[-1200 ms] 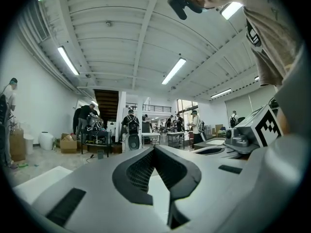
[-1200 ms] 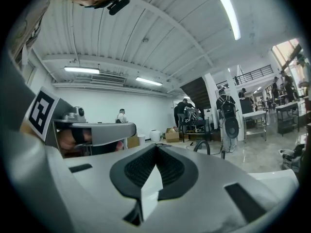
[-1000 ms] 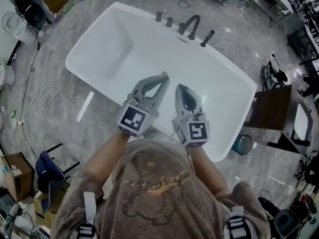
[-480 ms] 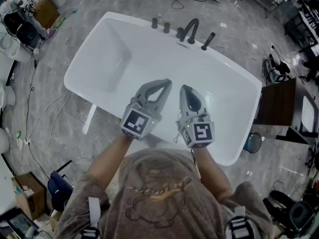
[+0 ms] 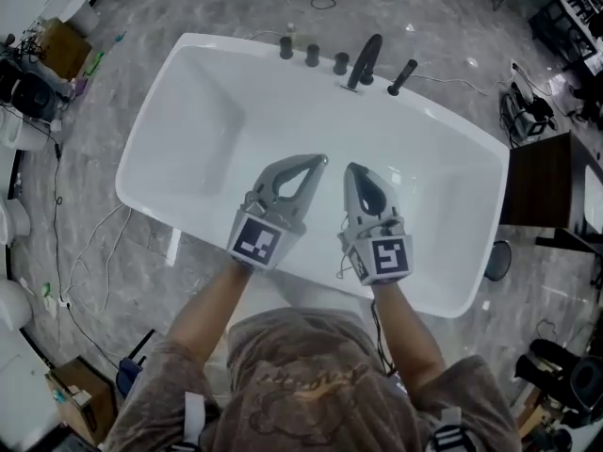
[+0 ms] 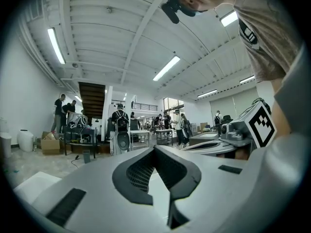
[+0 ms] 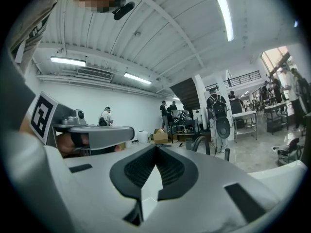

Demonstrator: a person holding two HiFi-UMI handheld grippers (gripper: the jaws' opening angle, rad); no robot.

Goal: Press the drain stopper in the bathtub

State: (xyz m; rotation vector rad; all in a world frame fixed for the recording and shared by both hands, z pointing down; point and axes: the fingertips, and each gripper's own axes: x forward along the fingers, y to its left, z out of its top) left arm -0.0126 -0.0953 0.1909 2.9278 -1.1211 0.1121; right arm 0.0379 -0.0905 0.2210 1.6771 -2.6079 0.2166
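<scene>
A white bathtub lies across the head view, with a black faucet and black knobs on its far rim. I cannot make out the drain stopper in any view. My left gripper and right gripper hover side by side above the tub's near half, both shut and holding nothing. In the left gripper view the jaws meet at the tips, and the right gripper shows to the side. In the right gripper view the jaws also meet, with the faucet beyond them.
A dark cabinet stands just right of the tub. Cables trail over the grey floor on the left, and a cardboard box sits at the lower left. People and workbenches are far off across the hall.
The tub has slid lower and more central in the head view as the person leaned in. Both grippers stayed shut and side by side, now further over the tub.
</scene>
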